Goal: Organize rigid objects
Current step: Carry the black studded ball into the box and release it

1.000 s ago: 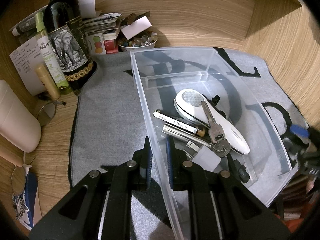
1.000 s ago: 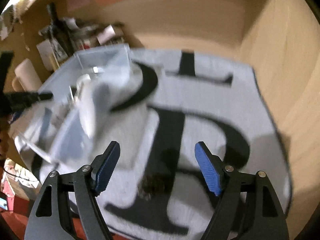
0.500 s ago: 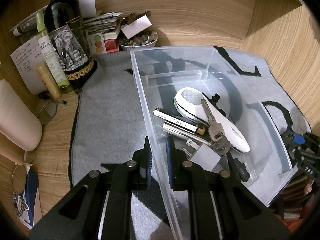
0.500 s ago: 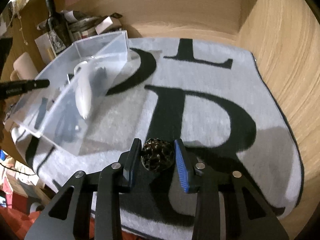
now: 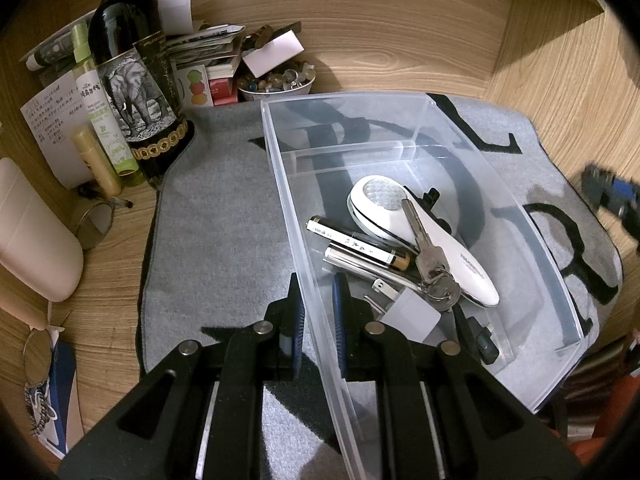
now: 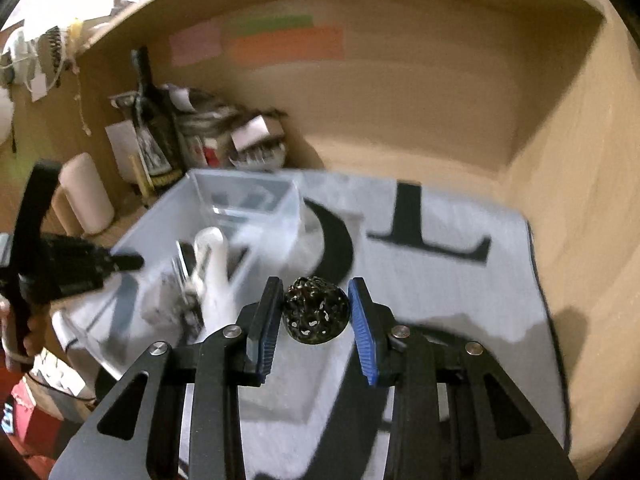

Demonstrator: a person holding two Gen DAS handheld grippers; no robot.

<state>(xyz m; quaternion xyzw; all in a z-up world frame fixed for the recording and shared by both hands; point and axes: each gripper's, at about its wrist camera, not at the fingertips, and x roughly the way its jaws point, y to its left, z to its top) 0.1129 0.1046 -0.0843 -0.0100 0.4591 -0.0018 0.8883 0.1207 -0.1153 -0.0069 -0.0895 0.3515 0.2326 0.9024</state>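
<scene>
My left gripper (image 5: pixel 318 280) is shut on the near left wall of a clear plastic bin (image 5: pixel 344 98), one pad inside and one outside. In the bin lie a white handheld device (image 5: pixel 420 236), a bunch of keys (image 5: pixel 432 264), two pens (image 5: pixel 356 242) and a white plug (image 5: pixel 408 312). My right gripper (image 6: pixel 316 284) is shut on a dark openwork ball (image 6: pixel 316 312), held above the grey mat (image 6: pixel 460 288) to the right of the bin (image 6: pixel 240 176). The right wrist view is blurred. The left gripper's fingers (image 6: pixel 120 262) show at its left edge.
A wine bottle (image 5: pixel 136 92), a green spray bottle (image 5: pixel 100 120), papers and a bowl of trinkets (image 5: pixel 276 84) crowd the back left corner. A cream cylinder (image 5: pixel 32 232) lies at the left. Wooden walls close in the back and the right side.
The right gripper closed on the dark ball lying on the mat and lifted it off, tilting its view upward. The left gripper and the bin stayed put.
</scene>
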